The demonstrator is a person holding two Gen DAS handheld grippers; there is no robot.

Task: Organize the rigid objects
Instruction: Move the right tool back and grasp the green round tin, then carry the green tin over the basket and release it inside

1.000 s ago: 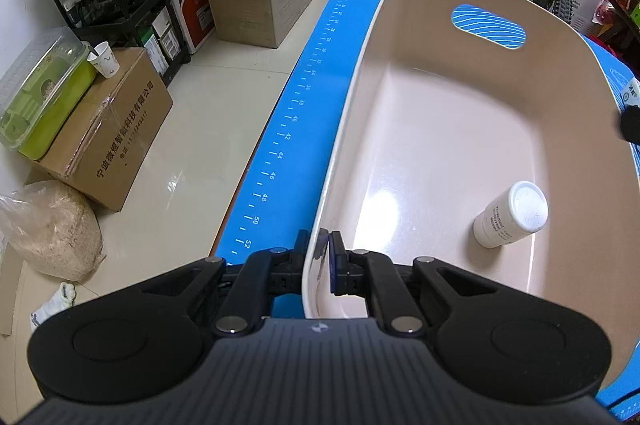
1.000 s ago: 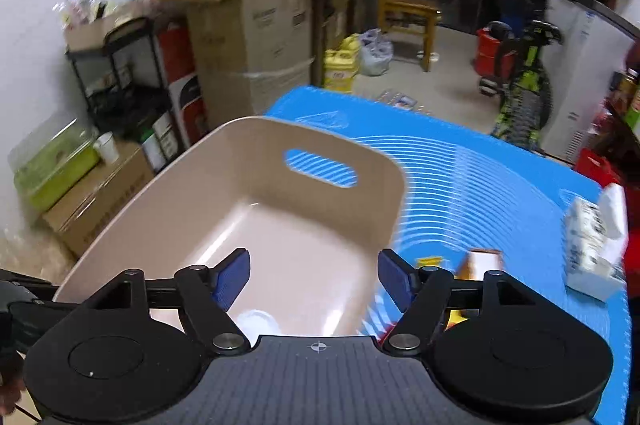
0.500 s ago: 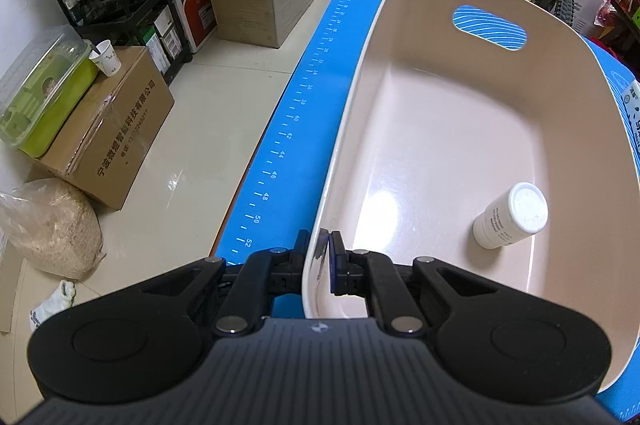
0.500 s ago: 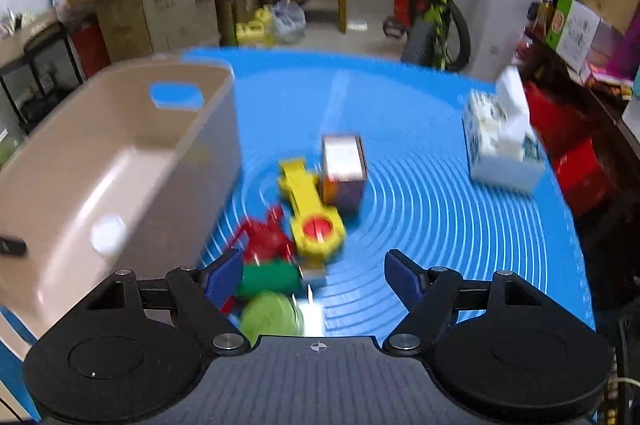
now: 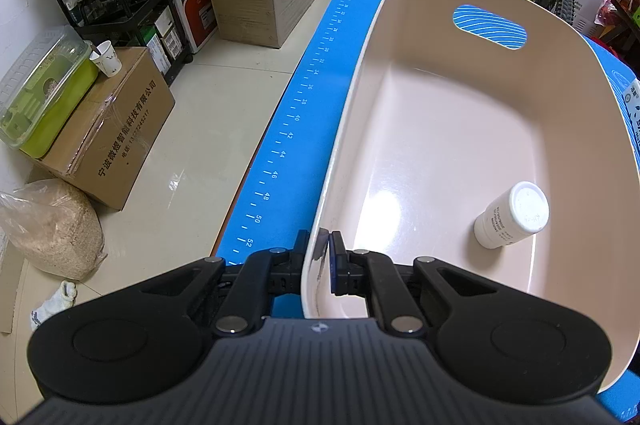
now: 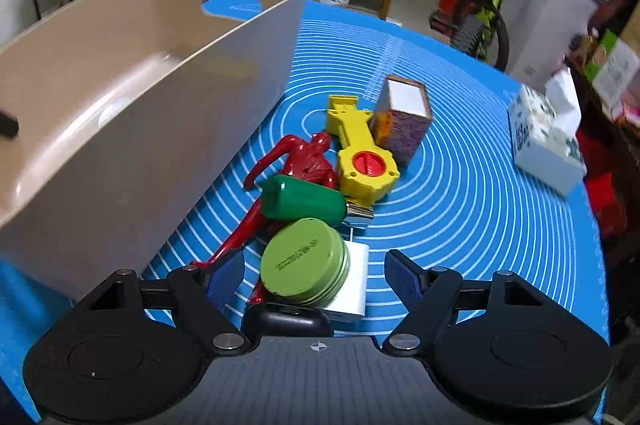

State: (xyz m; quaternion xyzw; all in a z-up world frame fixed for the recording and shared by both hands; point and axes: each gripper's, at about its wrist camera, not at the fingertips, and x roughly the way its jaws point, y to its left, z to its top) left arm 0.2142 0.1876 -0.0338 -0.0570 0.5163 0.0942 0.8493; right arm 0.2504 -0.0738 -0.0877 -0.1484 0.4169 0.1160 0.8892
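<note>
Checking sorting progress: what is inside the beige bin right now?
Only a white pill bottle lies inside the beige bin, near one side wall. The left gripper covers the bin's nearest corner.

A bin (image 6: 168, 73) is set on the left part of a mat (image 6: 472, 193), and a bottle (image 5: 512, 215) is laid on its side inside it, by the right wall. To the right of the bin, a cluster of things is gathered on the mat: a round tin (image 6: 304, 261) nearest, propped on a small block (image 6: 354, 281); a cylinder (image 6: 304, 203) behind it, laid across a figurine (image 6: 280, 181); a toy tool (image 6: 360, 153) farther on, with a box (image 6: 404, 121) just to its right. A tissue box (image 6: 544, 141) is placed well apart at the far right.
</note>
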